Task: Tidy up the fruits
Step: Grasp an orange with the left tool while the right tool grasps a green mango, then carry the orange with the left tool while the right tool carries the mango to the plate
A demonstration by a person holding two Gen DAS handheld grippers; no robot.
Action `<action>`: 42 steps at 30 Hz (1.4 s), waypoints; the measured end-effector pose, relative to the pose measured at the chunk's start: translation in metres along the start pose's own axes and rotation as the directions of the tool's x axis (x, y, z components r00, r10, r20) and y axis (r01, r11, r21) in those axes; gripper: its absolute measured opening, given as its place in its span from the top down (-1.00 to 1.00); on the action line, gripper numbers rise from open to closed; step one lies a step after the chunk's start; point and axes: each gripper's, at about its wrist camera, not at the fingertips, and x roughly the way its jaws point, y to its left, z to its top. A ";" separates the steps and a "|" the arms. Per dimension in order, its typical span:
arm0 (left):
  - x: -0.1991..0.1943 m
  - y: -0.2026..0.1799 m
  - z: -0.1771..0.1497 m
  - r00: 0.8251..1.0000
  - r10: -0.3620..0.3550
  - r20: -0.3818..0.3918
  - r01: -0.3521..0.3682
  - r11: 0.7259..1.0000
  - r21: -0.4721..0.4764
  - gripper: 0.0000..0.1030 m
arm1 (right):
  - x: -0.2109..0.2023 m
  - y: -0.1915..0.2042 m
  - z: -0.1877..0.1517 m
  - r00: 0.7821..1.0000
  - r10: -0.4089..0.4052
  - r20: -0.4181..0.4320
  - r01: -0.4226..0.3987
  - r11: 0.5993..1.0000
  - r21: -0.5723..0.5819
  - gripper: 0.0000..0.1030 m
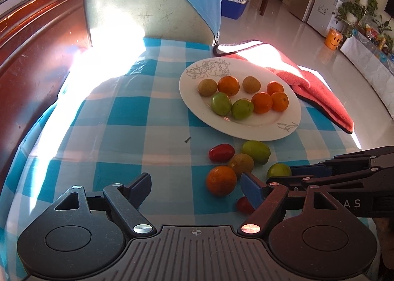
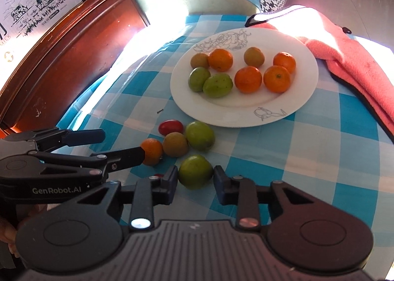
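Observation:
A white plate [image 1: 246, 131] [image 2: 305, 79] on the checked cloth holds several oranges, green fruits and brownish fruits. Loose fruits lie in front of it: a red tomato [image 1: 221, 152] [image 2: 170, 127], a green fruit [image 1: 256, 151] [image 2: 199, 135], a brownish fruit [image 1: 241, 163] [image 2: 175, 144], an orange [image 1: 221, 180] [image 2: 152, 151] and a second small tomato [image 1: 243, 205]. My right gripper [image 2: 195, 180] is open with its fingers on either side of the nearest green fruit [image 2: 195, 174] [image 1: 278, 170]. My left gripper [image 1: 197, 186] [image 2: 123, 144] is open and empty, its right finger beside the orange.
A pink towel [image 1: 317, 86] [image 2: 349, 54] lies right of the plate. A dark wooden cabinet [image 1: 41, 59] [image 2: 66, 64] borders the table's left side. A pale chair back [image 1: 150, 12] with blue cloth stands behind the table. A small dark stem [image 1: 188, 139] lies on the cloth.

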 end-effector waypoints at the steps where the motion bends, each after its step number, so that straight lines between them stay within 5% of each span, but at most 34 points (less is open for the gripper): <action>1: 0.001 -0.002 0.000 1.000 -0.003 -0.002 0.003 1.000 0.004 -0.48 | -0.001 -0.001 0.001 1.000 -0.018 0.003 0.018 1.000 -0.001 0.38; 22: 0.026 -0.020 -0.004 1.000 -0.018 -0.021 0.019 0.999 0.044 0.48 | -0.004 -0.014 0.003 0.999 -0.032 -0.003 0.032 0.997 0.067 0.38; 42: 0.010 -0.018 0.006 0.999 -0.023 0.039 0.022 1.000 0.016 0.49 | -0.014 -0.018 0.009 0.999 -0.017 0.036 0.014 0.995 0.099 0.38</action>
